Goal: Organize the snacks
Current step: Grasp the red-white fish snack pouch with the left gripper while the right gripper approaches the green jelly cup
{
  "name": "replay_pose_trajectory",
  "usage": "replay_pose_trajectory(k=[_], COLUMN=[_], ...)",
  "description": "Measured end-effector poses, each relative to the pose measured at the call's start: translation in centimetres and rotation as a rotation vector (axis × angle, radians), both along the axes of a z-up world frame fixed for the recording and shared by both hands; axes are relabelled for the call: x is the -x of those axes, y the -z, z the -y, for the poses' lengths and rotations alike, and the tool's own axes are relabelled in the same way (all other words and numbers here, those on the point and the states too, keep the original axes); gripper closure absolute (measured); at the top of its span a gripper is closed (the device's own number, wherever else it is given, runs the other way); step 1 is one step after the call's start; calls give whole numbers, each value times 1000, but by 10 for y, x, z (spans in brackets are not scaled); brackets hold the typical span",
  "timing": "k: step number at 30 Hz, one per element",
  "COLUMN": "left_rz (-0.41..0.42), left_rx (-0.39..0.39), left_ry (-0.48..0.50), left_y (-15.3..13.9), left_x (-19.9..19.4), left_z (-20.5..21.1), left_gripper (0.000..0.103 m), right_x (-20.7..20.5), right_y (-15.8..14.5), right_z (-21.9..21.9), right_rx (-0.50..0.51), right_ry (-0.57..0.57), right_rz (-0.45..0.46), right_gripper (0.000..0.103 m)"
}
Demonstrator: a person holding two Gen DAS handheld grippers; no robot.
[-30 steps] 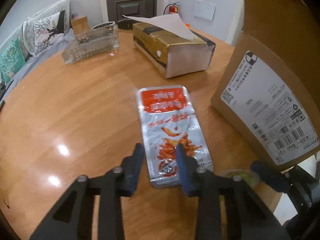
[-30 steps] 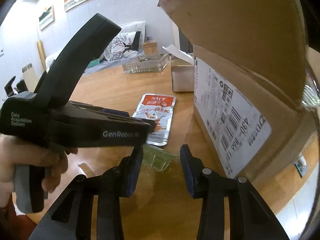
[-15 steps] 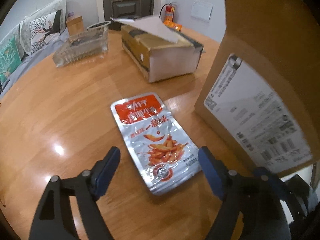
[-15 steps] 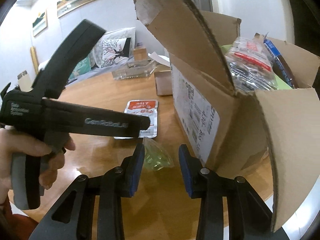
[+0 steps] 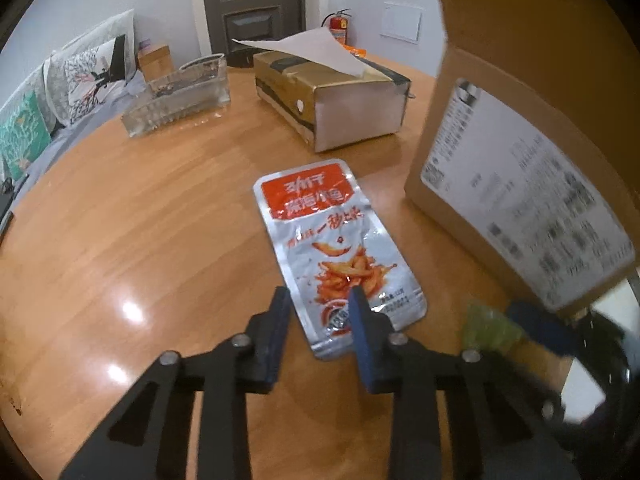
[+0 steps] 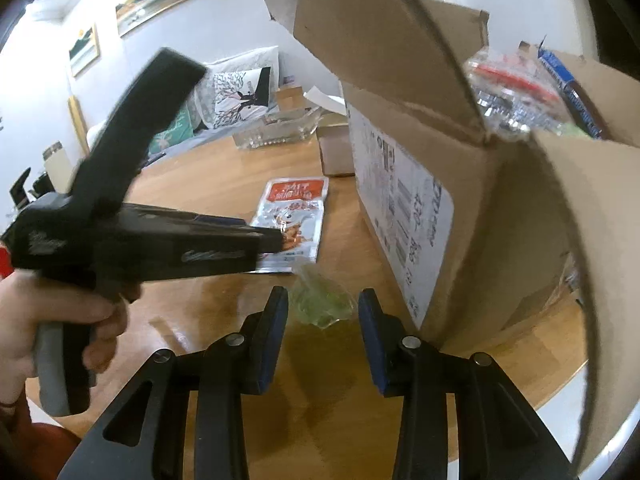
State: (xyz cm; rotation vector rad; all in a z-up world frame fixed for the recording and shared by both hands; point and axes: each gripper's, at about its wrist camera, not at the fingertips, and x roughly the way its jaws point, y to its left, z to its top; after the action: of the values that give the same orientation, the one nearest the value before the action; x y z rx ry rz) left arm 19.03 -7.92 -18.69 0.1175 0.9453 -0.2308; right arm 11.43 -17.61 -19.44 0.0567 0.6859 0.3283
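Observation:
A silver and red snack packet [image 5: 332, 240] lies flat on the round wooden table [image 5: 140, 220], beside an open cardboard box [image 6: 500, 216] with several snack bags [image 6: 512, 96] inside. My left gripper [image 5: 318, 294] is shut, its tips hovering over the packet's near end with nothing pinched. In the right wrist view a hand holds that gripper, and its tip reaches the packet [image 6: 292, 216]. My right gripper [image 6: 323, 294] is shut on a small clear green snack bag [image 6: 320, 304], just above the table near the box's corner.
A gold tissue box [image 5: 332, 96] with a sheet sticking up stands behind the packet. A glass dish [image 5: 180, 100] sits at the far left of the table. Cushions [image 5: 92, 76] lie on a sofa beyond the table edge. The box's raised flap [image 6: 380, 32] overhangs the right gripper.
The left gripper's jaws swung wide open over the packet, then closed narrow again; the packet stays flat on the table. The right gripper keeps the green bag, and the box's open top has come into view.

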Motion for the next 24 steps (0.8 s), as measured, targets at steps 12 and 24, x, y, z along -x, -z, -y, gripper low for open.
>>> replay_pose_trajectory(k=[12, 24], left_rz=[15, -68], left_rx=[60, -1], left_ry=[16, -51], left_y=[-15, 3], left_x=[4, -37], left_z=[0, 26], left_gripper=[43, 27], right_x=[-3, 6], right_y=[3, 5], right_z=[6, 19], right_rx=[-46, -66], right_ry=[16, -11], right_rz=[-11, -2], right_gripper=[70, 70])
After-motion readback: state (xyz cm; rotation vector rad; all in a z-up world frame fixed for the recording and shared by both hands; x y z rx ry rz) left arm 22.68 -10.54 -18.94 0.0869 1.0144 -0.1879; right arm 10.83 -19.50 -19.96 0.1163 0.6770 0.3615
